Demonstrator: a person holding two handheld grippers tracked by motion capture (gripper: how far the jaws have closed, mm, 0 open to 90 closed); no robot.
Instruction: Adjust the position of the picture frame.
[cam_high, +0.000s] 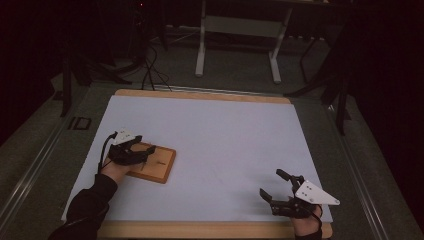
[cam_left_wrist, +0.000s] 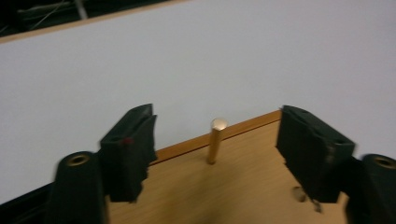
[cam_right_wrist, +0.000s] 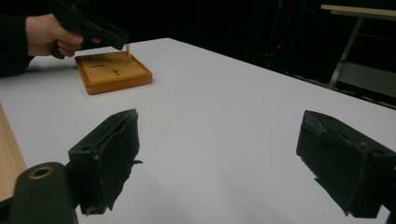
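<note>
Where it stands upright: slim, round-topped wooden peg (cam_left_wrist: 217, 140) on square board (cam_left_wrist: 224, 186).

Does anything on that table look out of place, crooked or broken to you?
Nothing looks spilled or broken. The wooden board lies a bit askew to the edges of the table. One thin wooden peg stands upright near the board's edge, between the open jaws of the left gripper, untouched. The right gripper rests open, apart.
</note>
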